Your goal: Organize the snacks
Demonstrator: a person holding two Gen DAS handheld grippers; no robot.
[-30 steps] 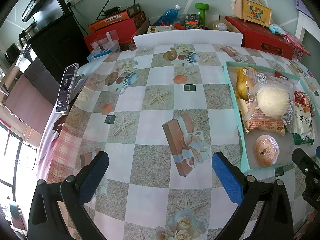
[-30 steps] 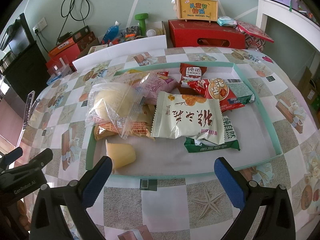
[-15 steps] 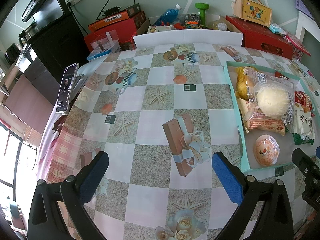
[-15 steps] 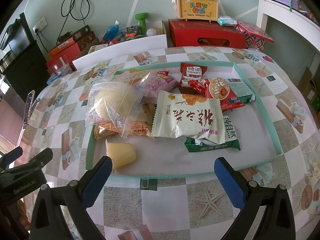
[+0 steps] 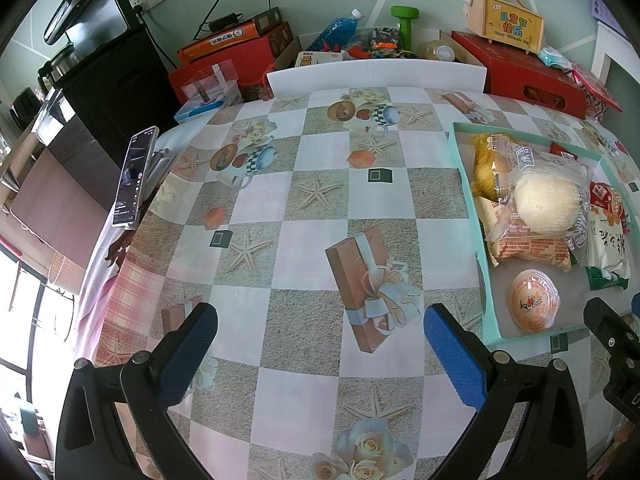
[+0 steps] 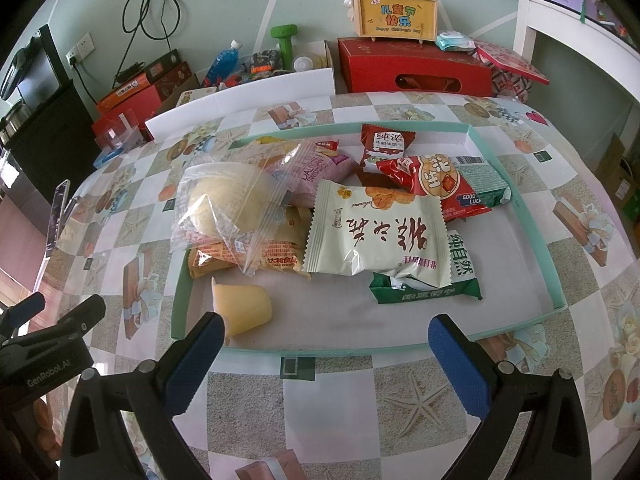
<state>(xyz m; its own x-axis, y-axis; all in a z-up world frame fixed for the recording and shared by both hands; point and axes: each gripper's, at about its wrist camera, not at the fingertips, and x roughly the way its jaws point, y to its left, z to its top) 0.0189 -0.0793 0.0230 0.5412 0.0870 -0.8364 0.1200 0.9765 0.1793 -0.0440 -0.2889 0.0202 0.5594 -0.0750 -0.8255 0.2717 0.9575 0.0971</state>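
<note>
A shallow teal tray [image 6: 554,276] on the patterned table holds several snacks: a bagged bun [image 6: 224,204], a cream packet [image 6: 380,236], a green packet [image 6: 460,284], a red packet [image 6: 432,186] and a jelly cup [image 6: 242,308]. The tray [image 5: 486,292] shows at the right of the left wrist view with the jelly cup [image 5: 532,306] and the bun [image 5: 546,200]. My right gripper [image 6: 320,364] is open and empty just before the tray's near rim. My left gripper [image 5: 320,354] is open and empty over bare tablecloth left of the tray.
A phone [image 5: 134,176] stands at the table's left edge. A white board [image 5: 376,76] lines the far edge. Behind it are red boxes [image 6: 414,72], a blue bottle [image 6: 220,62], a green dumbbell [image 6: 285,40] and a black cabinet [image 5: 116,96].
</note>
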